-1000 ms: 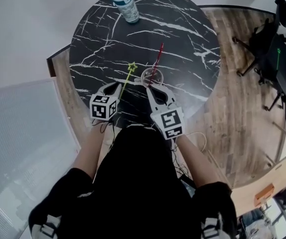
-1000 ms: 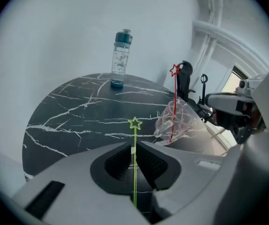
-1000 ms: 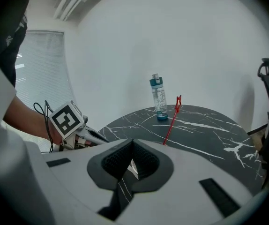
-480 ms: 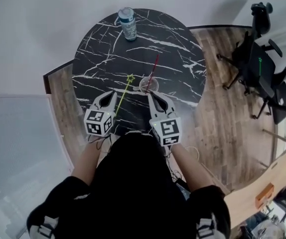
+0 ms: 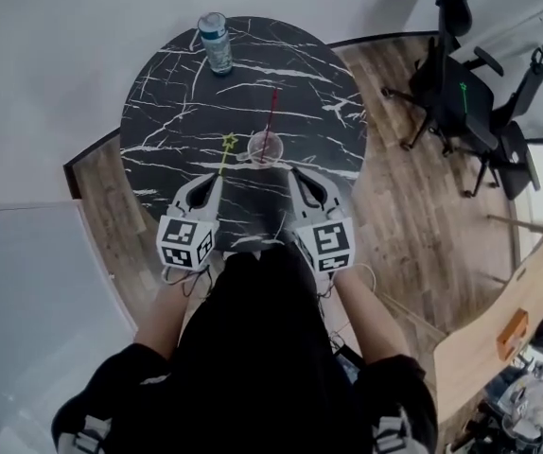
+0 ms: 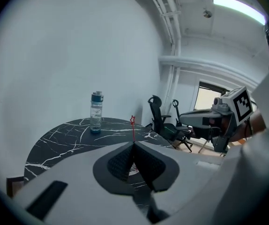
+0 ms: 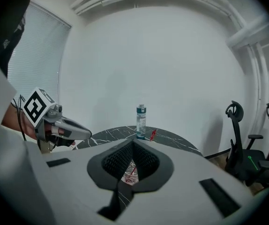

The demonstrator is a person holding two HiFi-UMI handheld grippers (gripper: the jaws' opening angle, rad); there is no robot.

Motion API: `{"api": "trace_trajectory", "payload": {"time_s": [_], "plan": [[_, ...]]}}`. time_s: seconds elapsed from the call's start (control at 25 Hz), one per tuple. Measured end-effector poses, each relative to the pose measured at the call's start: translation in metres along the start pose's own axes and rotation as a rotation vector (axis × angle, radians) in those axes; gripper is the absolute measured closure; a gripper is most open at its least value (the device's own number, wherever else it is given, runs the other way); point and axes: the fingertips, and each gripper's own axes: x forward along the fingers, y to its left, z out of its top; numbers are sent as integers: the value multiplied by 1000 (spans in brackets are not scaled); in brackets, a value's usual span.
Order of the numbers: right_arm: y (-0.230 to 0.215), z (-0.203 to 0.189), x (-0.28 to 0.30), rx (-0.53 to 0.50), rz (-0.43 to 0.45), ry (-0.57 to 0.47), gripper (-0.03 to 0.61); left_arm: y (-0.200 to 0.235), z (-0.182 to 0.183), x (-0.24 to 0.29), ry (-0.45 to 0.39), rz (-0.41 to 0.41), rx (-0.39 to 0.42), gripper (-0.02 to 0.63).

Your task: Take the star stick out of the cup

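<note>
On veined marble table [image 5: 177,83], clear cup [image 5: 263,148] holds thin star stick [image 5: 270,116] (left gripper [image 5: 217,177], right gripper [image 5: 293,172]: both closed).

The table [image 5: 177,102] ahead of both claws is black with thin white veins, like marble. The left claw [image 5: 213,180] and the right claw [image 5: 295,173] are light grey with black ribbed pads [image 7: 117,161]. Each one carries a cube [image 5: 184,244] with black and white square markers. Just ahead of the left claw, the yellow star stick [image 5: 224,154] is yellow-green. Ahead of the right claw the cup [image 5: 254,149] is clear, and the red star stick [image 5: 270,119] in it is all red. Far ahead of the left claw the bottle [image 5: 217,43] is clear, with a blue-green cap and label. To the right of the right claw the floor [image 5: 413,216] is brown wood, and the chairs [image 5: 451,83] are black with a small green mark.
</note>
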Motion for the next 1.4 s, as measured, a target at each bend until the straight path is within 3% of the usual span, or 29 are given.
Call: {"api": "trace_trajectory", "payload": {"time_s": [0.24, 0.72, 1.04, 1.16, 1.24, 1.4], "plan": [[-22, -10, 15, -17, 68, 18, 582, -4, 4, 23, 7, 6, 1, 615], [-52, -32, 84, -98, 369, 112, 581, 16, 2, 72, 83, 151, -113, 615], [-50, -51, 124, -99, 510, 160, 581, 28, -18, 83, 124, 240, -194, 615], [-48, -61, 137, -62, 543, 190, 580, 32, -26, 85, 136, 263, -222, 615], [-48, -65, 145, -24, 557, 211, 501, 34, -29, 85, 139, 279, -235, 615], [-48, -72, 160, 45, 579, 236, 485, 39, -34, 83, 138, 309, -254, 615]]}}
